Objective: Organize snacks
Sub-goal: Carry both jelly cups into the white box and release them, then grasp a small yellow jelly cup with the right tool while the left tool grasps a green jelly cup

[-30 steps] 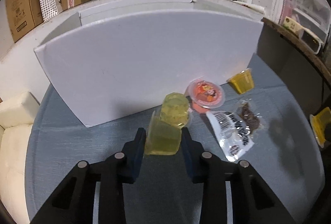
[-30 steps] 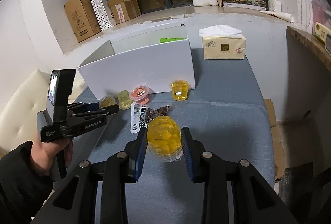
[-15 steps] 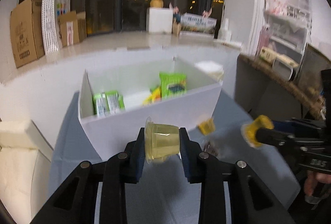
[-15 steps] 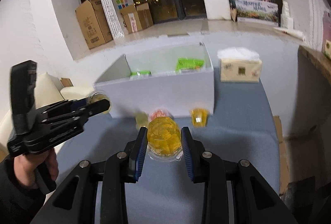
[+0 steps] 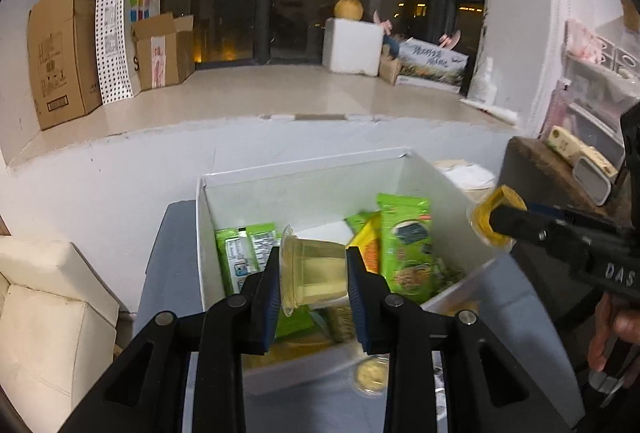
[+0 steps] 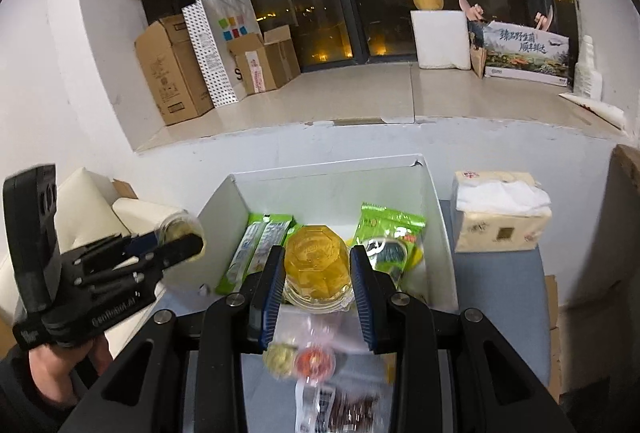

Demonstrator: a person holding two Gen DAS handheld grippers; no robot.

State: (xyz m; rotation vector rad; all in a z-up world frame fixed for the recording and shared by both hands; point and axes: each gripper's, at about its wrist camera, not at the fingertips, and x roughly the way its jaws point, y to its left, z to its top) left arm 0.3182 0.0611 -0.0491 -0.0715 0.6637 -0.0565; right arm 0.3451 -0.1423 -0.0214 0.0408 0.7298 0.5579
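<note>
Left tongs (image 5: 313, 275) clamped on a pale jelly cup (image 5: 314, 270), lying sideways with rim to the left, held above the open white box (image 5: 448, 189). Right tongs (image 6: 316, 275) gripping an amber jelly cup (image 6: 317, 267), base towards the camera, over the box's near edge.

I read this as a lived-in home room at night: dark window (image 6: 348, 17), deep sill stacked with cardboard boxes (image 6: 172, 69) and a shopping bag (image 6: 220, 45). Cream sofa cushion (image 5: 48, 297), tissue box (image 6: 500, 217) on the cloth-covered table (image 6: 500, 285).
</note>
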